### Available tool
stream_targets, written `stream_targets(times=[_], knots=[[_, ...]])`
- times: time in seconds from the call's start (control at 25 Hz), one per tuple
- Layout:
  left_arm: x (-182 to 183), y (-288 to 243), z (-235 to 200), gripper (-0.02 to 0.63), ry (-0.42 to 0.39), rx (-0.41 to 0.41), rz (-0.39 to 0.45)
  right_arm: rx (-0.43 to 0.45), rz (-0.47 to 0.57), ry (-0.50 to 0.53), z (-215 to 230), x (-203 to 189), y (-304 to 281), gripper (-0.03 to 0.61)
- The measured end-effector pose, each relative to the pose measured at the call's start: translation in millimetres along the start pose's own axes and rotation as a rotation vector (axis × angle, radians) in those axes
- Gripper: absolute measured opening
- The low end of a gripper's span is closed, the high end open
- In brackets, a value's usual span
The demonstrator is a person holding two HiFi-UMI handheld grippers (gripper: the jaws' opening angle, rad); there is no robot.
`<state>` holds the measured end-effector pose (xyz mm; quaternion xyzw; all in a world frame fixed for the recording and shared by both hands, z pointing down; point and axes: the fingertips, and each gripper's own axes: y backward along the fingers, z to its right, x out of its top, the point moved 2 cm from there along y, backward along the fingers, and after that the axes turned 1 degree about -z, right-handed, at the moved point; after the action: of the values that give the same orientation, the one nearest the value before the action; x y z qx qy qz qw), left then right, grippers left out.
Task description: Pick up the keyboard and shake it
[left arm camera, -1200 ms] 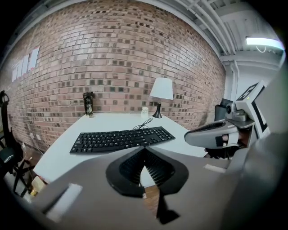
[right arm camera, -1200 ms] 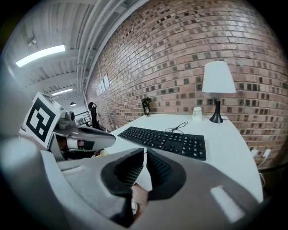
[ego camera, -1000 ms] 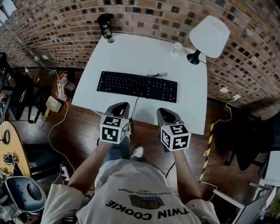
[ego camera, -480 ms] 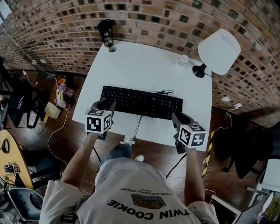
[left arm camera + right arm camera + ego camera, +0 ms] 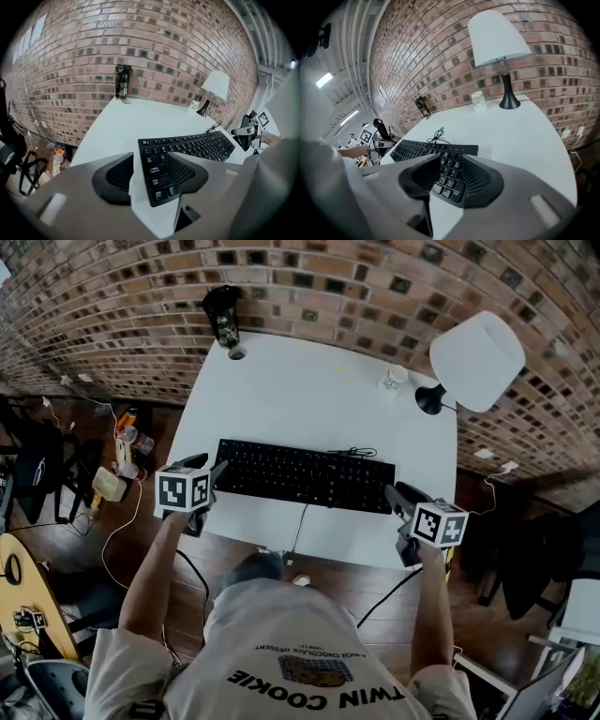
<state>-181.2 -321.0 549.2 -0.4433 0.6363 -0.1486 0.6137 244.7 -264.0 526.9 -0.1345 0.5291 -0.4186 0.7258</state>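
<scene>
Both grippers have moved since 1 s ago: from side by side off the table's near edge, out and fwd to the two ends of the keyboard.

Grippers, 2 of:
- Left gripper [image 5: 214,471] [image 5: 150,176]: jaws apart and opening. Left end of the keyboard [image 5: 305,474] [image 5: 187,147] sits between them; pads not pressing on it.
- Right gripper [image 5: 398,495] [image 5: 450,178]: jaws apart and opening. Right end of the keyboard [image 5: 417,147], numpad side, sits between them; a gap shows at the left jaw.

Keyboard, 1 of: black, lying flat on the white table [image 5: 300,395], nearer the front edge than the wall. Not lifted. Its cable [image 5: 342,454] is bunched at the back edge, right of ctr.

Other items on table, 3 total:
- 1 lamp [image 5: 476,348], white shade, black base, rear right corner.
- 1 small white cup [image 5: 394,379], just left of the lamp base.
- 1 dark can [image 5: 223,315], rear left corner by the brick wall.

All 3 stand well apart from the keyboard.
</scene>
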Motion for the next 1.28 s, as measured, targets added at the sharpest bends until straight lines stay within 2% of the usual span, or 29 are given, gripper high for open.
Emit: stream_targets(times=[0.12,0.28,0.48,0.72,0.84,0.92,1.0,1.16,1.28], knots=[[1,-7,-7,0.262,0.061,-0.074,-0.04,0.031,-0.024,-0.042,14,-1,-4,0.173],[5,-20,-8,0.289,0.126,-0.178,-0.076,0.071,-0.064,-0.109,34,-2,-15,0.192],[8,-31,0,0.341,0.105,-0.277,-0.126,0.114,-0.128,-0.163,48,-6,-31,0.192],[4,-44,5,0.342,0.105,-0.352,-0.184,0.193,-0.153,-0.253,53,-7,-47,0.192],[3,-44,3,0.334,0.107,-0.375,-0.199,0.292,-0.157,-0.327,46,-3,-52,0.192],[3,-44,1,0.301,0.116,-0.391,-0.203,0.324,-0.168,-0.382,44,-2,-54,0.192],[3,-46,1,0.241,0.114,-0.395,-0.208,0.307,-0.185,-0.36,46,-2,-56,0.192],[2,-47,-1,0.222,0.123,-0.392,-0.214,0.252,-0.218,-0.246,45,-2,-61,0.177],[3,-46,-3,0.206,0.125,-0.383,-0.205,0.221,-0.223,-0.223,46,-3,-63,0.166]])
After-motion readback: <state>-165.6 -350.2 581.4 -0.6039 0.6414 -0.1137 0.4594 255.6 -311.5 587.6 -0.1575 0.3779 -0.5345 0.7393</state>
